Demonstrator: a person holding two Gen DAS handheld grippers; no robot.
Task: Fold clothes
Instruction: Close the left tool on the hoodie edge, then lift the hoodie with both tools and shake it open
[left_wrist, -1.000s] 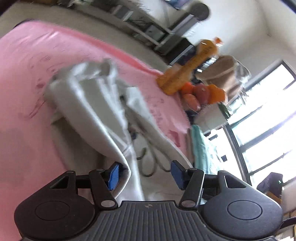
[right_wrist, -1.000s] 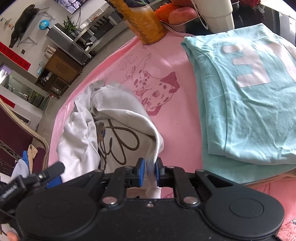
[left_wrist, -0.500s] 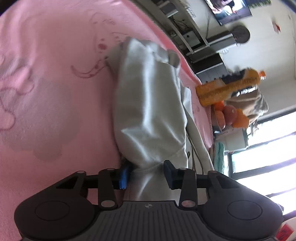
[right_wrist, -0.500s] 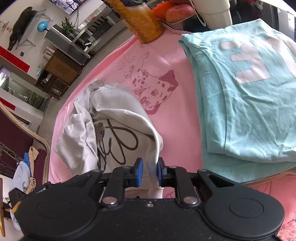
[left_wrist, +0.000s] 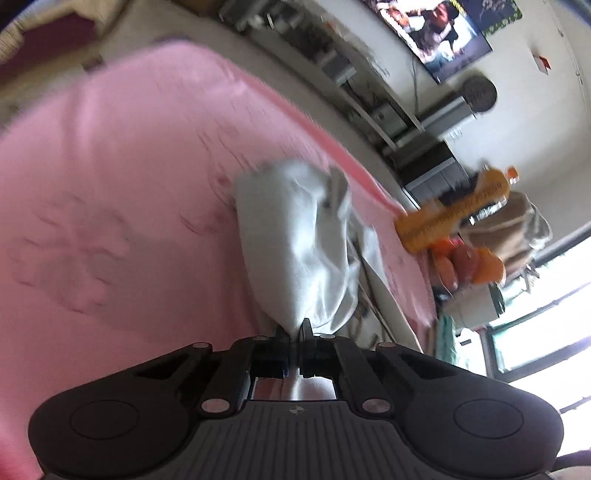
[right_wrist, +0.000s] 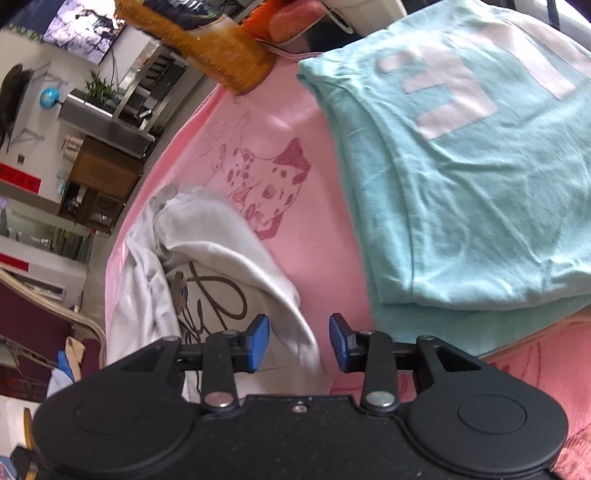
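A crumpled white garment (left_wrist: 306, 251) with a dark looping print (right_wrist: 214, 295) lies on the pink blanket (left_wrist: 110, 206). My left gripper (left_wrist: 294, 338) is shut on a bunched edge of it, and the cloth stretches away from the jaws. In the right wrist view my right gripper (right_wrist: 299, 338) stands open, its blue pads (right_wrist: 258, 339) on either side of a fold of the same white garment (right_wrist: 236, 254). A folded light-blue T-shirt (right_wrist: 461, 177) with white lettering lies to the right of it.
An orange bottle (right_wrist: 225, 55) and orange fruit (left_wrist: 469, 262) stand at the blanket's far edge. Shelving and a wall screen (left_wrist: 436, 33) lie beyond. A dark red chair (right_wrist: 33, 325) stands left of the blanket (right_wrist: 325, 206). A bright window (left_wrist: 546, 317) is at right.
My left gripper has closed on the white garment's edge, having been open a second ago. My right gripper, earlier shut on a fold of that garment, has opened and let it go.
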